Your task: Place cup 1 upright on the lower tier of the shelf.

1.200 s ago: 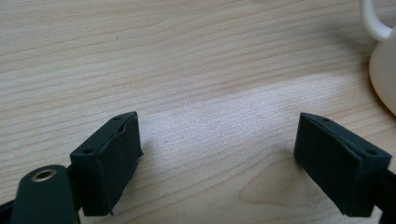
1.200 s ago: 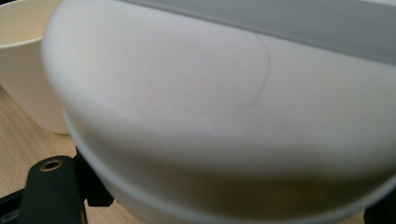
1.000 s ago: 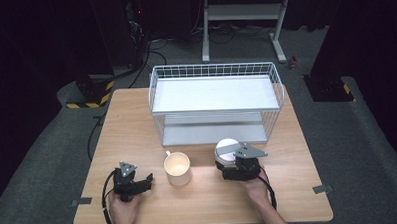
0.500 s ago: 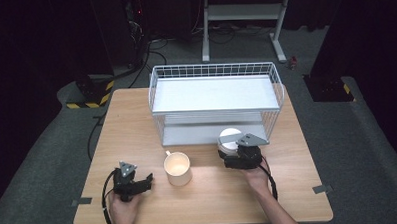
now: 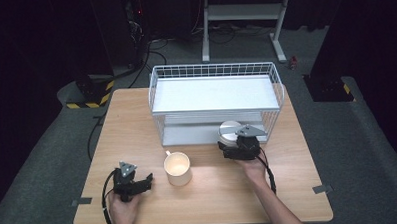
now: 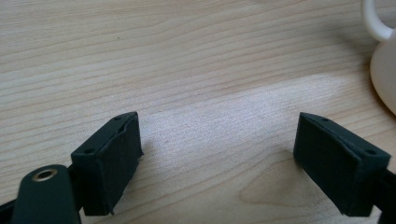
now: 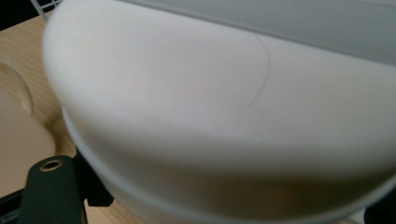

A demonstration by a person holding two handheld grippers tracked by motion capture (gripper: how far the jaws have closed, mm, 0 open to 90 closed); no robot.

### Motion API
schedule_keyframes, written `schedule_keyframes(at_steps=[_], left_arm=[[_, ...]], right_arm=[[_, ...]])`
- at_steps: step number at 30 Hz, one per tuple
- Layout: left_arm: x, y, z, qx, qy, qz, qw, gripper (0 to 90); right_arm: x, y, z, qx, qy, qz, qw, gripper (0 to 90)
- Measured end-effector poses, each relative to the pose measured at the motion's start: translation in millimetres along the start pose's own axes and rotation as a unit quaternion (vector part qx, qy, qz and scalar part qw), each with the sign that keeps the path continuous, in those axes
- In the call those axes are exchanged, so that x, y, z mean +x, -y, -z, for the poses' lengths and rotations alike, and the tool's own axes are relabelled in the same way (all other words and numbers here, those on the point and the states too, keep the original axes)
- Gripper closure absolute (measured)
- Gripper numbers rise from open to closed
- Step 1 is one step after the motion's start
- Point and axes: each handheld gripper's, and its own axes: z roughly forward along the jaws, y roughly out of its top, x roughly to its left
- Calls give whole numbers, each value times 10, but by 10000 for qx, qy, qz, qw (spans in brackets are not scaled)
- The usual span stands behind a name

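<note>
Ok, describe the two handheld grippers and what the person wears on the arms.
Both the left gripper and the right gripper are black, each topped by a grey three-cornered plate and trailing a black cable. The left gripper view shows two blocky black jaws with flat pads, small screw holes, and a brass-coloured ring at the lower left. The forearms are bare, with no sleeves visible.

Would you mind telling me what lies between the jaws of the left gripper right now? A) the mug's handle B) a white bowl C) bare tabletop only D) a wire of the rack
C: in the left gripper view the left gripper has its jaws wide apart over bare table, with the mug off to one side.
</note>
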Motion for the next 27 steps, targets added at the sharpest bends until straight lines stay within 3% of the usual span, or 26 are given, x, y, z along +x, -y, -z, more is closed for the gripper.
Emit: schedule_keyframes(at_steps=[15,27], left_arm=[[3,-1,2,18,3,-21,10000,156],[3,-1,2,18,2,-23,10000,156]], right_arm=[[-111,-79,-180,101,217,-181,9995,183],[-175,-99,-352,178,358,-146,9991,183]])
